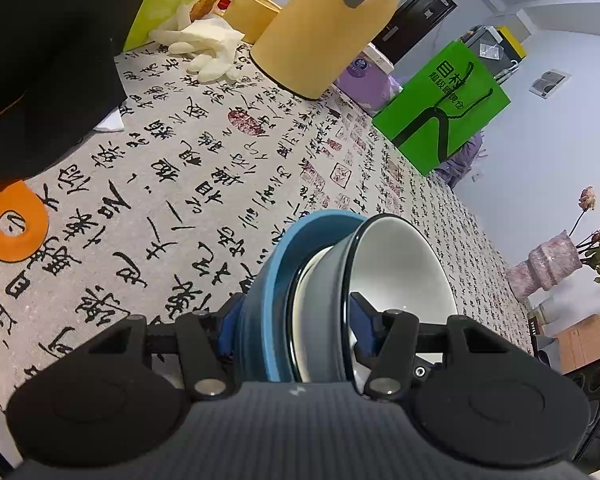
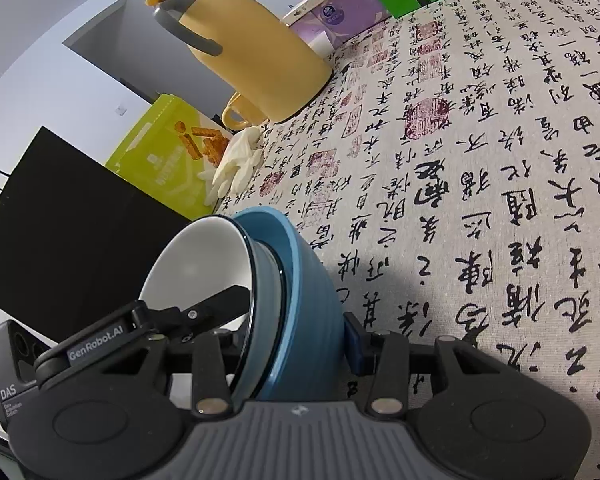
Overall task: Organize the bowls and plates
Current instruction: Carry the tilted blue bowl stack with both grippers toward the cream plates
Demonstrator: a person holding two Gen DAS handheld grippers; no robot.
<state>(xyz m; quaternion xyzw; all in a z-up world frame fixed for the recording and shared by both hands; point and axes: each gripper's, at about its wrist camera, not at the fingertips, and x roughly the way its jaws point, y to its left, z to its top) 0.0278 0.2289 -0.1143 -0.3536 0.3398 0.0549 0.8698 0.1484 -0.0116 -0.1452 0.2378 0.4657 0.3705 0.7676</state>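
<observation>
We held a nested stack between both grippers: a white bowl [image 1: 400,264] sat inside a grey bowl [image 1: 320,320], which sat inside a blue bowl [image 1: 268,300]. The left gripper [image 1: 292,320] clamped the stack's rims, one pad outside the blue bowl and the other inside the white bowl. The right gripper [image 2: 300,332] gripped the opposite side of the same stack, its blue pad [image 2: 354,344] against the blue bowl's outer wall and the other finger hidden behind the rims. The stack appeared tilted over the cloth-covered table [image 1: 220,168]; whether it touched the cloth we could not tell. Toward the far edge stood a yellow jug [image 2: 256,64], a yellow cup [image 1: 252,12], gloves [image 1: 208,44], a snack box [image 2: 168,160] and a green bag [image 1: 444,108].
</observation>
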